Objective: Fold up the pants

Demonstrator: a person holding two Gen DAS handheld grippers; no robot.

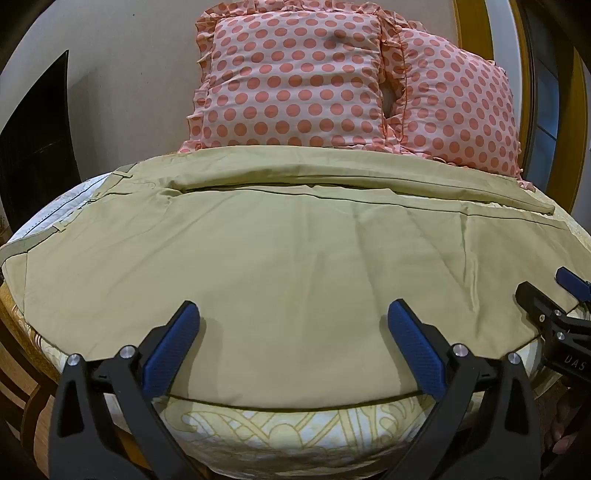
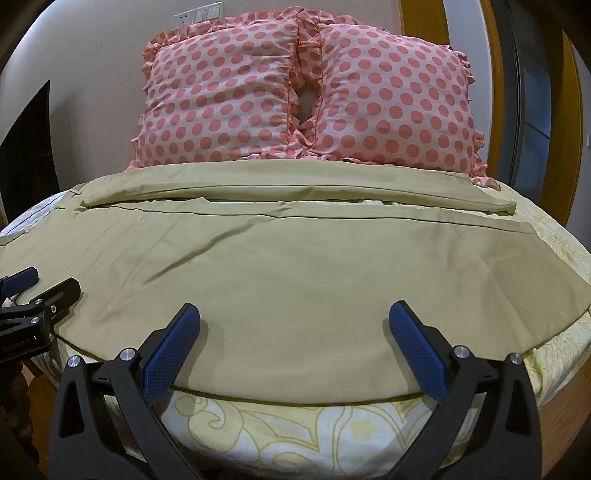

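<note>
Khaki pants (image 1: 280, 258) lie spread flat across the bed, waistband at the left, legs running to the right; they also show in the right wrist view (image 2: 295, 273). The far leg (image 2: 295, 190) lies apart from the near leg along a narrow gap. My left gripper (image 1: 293, 314) is open and empty, its blue pads just above the near edge of the pants. My right gripper (image 2: 294, 314) is open and empty over the same near edge, further right. The right gripper shows at the right edge of the left wrist view (image 1: 554, 291); the left gripper shows at the left edge of the right wrist view (image 2: 40, 286).
Two pink pillows with coral dots (image 1: 295, 77) (image 2: 395, 99) stand against the wall behind the pants. A yellow-patterned bedsheet (image 2: 295, 428) covers the mattress and hangs over the near edge. A dark opening (image 1: 33, 129) is at the left, a yellow door frame (image 2: 424, 22) at the right.
</note>
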